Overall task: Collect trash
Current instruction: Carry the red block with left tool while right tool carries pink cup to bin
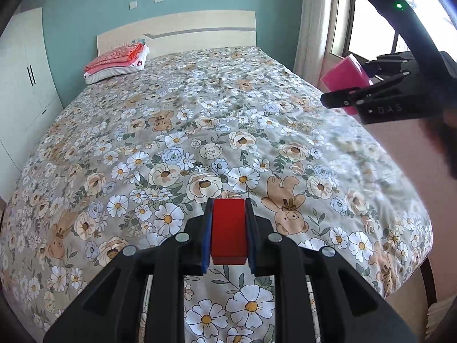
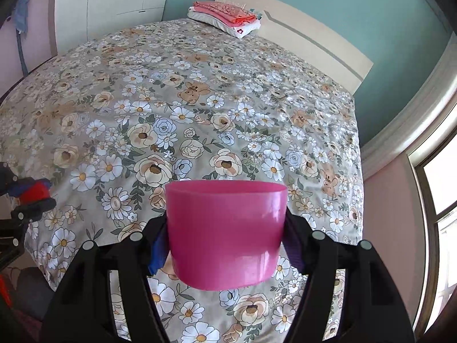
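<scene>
Pink plastic cup (image 2: 225,234) sits pinched by its sidewalls in my right claw (image 2: 225,245), held above the floral bed (image 2: 200,100). It looks light, thin, crushable, so I'd squeeze gently. My left claw (image 1: 228,234) pinches a small red block (image 1: 228,228), apparently rigid.

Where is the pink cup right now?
The pink cup is clamped in the right gripper, held up over the near end of the flowery bed. The left wrist view shows it at far right, by the window.
</scene>
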